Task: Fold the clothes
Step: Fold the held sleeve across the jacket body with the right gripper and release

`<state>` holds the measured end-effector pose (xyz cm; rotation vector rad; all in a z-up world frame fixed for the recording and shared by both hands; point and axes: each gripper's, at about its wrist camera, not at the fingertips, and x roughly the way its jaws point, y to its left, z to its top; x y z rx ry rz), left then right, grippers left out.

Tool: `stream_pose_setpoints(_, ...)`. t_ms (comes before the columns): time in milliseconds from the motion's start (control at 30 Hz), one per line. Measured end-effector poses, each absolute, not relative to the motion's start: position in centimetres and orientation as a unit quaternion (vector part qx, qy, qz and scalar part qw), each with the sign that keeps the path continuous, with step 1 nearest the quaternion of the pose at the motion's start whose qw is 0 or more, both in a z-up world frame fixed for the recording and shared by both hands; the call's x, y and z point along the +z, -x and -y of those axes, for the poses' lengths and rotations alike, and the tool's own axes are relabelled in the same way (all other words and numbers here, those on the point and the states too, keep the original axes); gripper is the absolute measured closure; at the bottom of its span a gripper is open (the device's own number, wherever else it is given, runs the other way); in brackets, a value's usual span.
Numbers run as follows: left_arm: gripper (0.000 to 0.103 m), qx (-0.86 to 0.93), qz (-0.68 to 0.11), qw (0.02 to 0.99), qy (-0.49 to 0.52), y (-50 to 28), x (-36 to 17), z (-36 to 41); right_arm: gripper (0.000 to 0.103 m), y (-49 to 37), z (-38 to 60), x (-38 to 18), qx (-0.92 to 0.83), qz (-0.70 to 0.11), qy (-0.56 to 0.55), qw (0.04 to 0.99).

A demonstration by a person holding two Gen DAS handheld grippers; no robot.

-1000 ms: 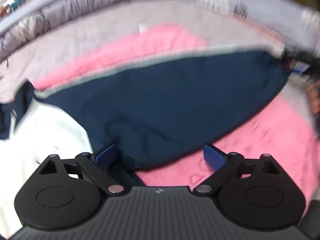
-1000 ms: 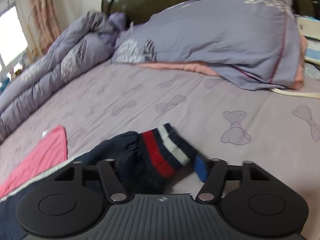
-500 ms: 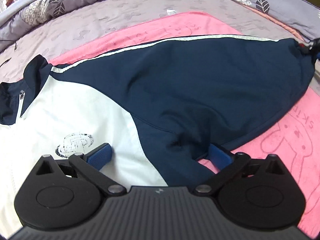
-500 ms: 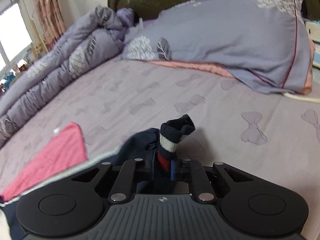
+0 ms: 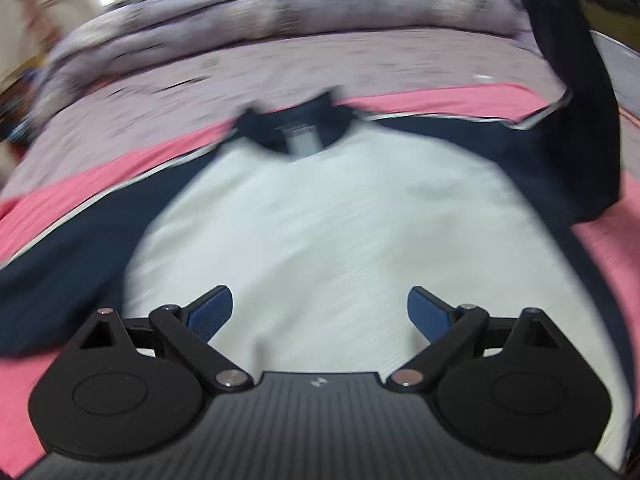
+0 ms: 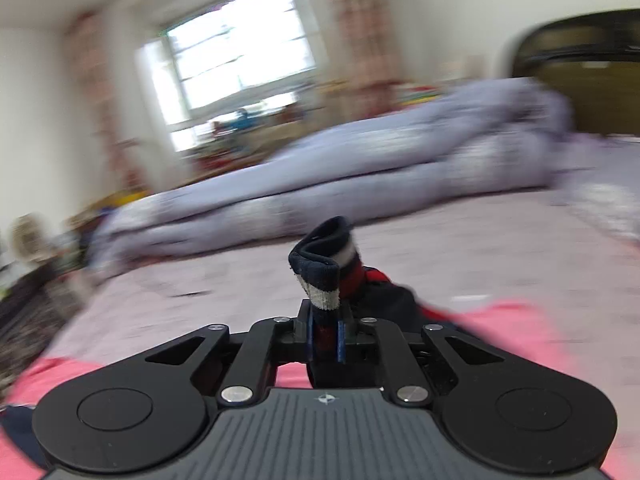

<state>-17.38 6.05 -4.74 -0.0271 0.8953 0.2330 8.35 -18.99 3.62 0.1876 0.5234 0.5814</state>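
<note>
A navy and white jacket (image 5: 320, 220) lies front up on a pink blanket (image 5: 440, 98), its collar (image 5: 296, 132) at the far side. My left gripper (image 5: 320, 312) hovers over the white chest; its jaws are wide and closing, with nothing pinched between them. At the right the jacket's navy sleeve (image 5: 572, 100) rises off the bed towards the top corner. In the right wrist view the striped cuff (image 6: 326, 268) of that sleeve sticks up from my right gripper (image 6: 323, 340), whose jaws are closing tight on it. The other sleeve (image 5: 60, 272) lies flat at the left.
A rolled lilac duvet (image 6: 320, 184) runs along the far side of the bed, also seen as the duvet (image 5: 280, 12) beyond the collar. Behind it are a bright window (image 6: 240, 40) and a dark headboard (image 6: 580, 60). Lilac sheet (image 6: 480, 248) surrounds the pink blanket (image 6: 520, 332).
My right gripper shut on the striped cuff, lifted it off the bed and swung towards the window. My left gripper swept left from the navy sleeve to over the white chest.
</note>
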Motion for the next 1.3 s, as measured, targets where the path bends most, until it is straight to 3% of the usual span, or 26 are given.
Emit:
stream_pose_setpoints(233,0.006,0.202,-0.457,0.863,0.077,25.5,-8.3,-13.8,0.091,-1.8,-4.6,-3.5,0.407,-0.35,-0.024,0.844)
stream_pose_setpoints(333,0.005,0.194,-0.44,0.867,0.129,27.5,-9.2,-15.5,0.091,1.6,-10.7,-8.3,0.421,-0.39,0.047,0.818)
stream_pose_setpoints(433,0.003,0.193,-0.441,0.869,0.113,27.4,-9.2,-15.1,0.085,4.7,-12.7,-11.0,0.421,-0.38,0.105,0.817)
stream_pose_setpoints(467,0.003,0.194,-0.441,0.87,0.107,27.1,-9.3,-14.8,0.075,5.5,-12.8,-11.3,0.425,-0.376,0.115,0.816)
stream_pose_setpoints(500,0.002,0.194,-0.441,0.871,0.101,26.9,-9.4,-14.6,0.053,5.5,-12.0,-10.8,0.436,-0.376,0.112,0.81)
stream_pose_setpoints(567,0.001,0.198,-0.441,0.87,0.1,26.7,-9.4,-14.4,0.032,5.4,-10.2,-9.8,0.461,-0.375,0.103,0.798)
stream_pose_setpoints(667,0.001,0.205,-0.442,0.867,0.103,26.4,-9.1,-14.4,0.031,3.9,-6.0,-7.6,0.487,-0.369,0.078,0.788)
stream_pose_setpoints(800,0.003,0.208,-0.413,0.881,0.1,25.3,-6.8,-14.5,0.022,2.2,1.0,-5.8,0.5,-0.356,0.039,0.789)
stream_pose_setpoints(900,0.002,0.205,-0.385,0.896,0.088,23.5,-4.7,-15.0,0.022,0.2,5.4,-5.7,0.422,-0.329,0.042,0.844)
stream_pose_setpoints(1133,0.002,0.202,-0.387,0.899,0.034,13.1,-5.6,-14.9,0.023,-5.0,8.8,-11.7,0.316,-0.402,0.076,0.856)
stream_pose_setpoints(1200,0.002,0.221,-0.418,0.881,0.012,10.3,-7.2,-14.9,0.008,-4.6,9.1,-13.6,0.319,-0.382,0.099,0.862)
stream_pose_setpoints(1300,0.0,0.208,-0.461,0.861,0.047,7.9,-10.5,-16.5,0.0,-4.9,9.5,-14.2,0.318,-0.374,0.089,0.867)
